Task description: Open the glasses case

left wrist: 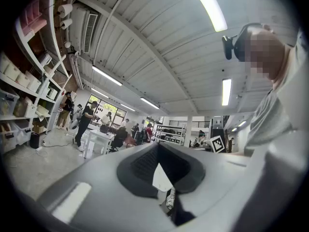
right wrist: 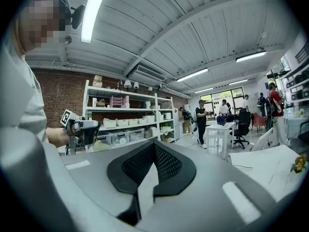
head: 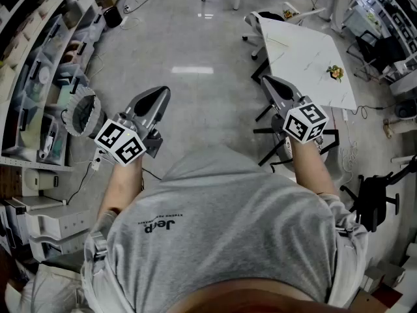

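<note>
Grey polished floor (head: 189, 38) fills room middle; white table (head: 306, 57) ahead right, shelves (head: 39, 90) with bins along left wall, people (left wrist: 89, 122) at desks far back. Over floor, left claw (head: 160, 95) level, jaws pressed together, nothing between. Beside table edge, right claw (head: 267, 81) likewise closed, empty. Glasses case in no view.

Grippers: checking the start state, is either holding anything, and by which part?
Nothing is held; left gripper and right gripper are both shut, empty.
</note>
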Tool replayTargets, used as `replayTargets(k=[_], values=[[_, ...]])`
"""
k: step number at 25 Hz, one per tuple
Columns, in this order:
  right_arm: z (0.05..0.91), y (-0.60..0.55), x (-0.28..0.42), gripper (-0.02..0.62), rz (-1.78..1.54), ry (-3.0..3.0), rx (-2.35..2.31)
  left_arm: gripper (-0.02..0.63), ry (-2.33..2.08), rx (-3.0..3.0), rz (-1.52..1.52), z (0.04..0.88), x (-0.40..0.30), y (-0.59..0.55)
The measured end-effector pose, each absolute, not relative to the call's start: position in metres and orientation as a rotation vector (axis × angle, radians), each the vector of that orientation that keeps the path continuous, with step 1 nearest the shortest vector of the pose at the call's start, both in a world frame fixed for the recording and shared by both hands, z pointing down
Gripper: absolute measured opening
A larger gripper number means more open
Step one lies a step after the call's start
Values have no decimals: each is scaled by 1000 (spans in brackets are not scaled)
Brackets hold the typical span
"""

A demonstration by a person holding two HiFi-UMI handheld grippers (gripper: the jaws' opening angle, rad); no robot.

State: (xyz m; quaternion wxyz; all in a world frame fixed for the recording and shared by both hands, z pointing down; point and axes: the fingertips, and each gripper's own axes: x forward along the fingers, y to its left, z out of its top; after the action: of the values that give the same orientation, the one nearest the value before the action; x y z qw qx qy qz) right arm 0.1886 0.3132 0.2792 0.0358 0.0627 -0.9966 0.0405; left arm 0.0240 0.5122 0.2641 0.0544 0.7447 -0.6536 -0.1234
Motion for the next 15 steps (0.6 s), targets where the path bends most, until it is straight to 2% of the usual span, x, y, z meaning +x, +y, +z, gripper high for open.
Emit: replayTargets(k=[15], values=[[277,272,204,2,110,-3077,197,55,-1999,2272,-356,261,41,473]])
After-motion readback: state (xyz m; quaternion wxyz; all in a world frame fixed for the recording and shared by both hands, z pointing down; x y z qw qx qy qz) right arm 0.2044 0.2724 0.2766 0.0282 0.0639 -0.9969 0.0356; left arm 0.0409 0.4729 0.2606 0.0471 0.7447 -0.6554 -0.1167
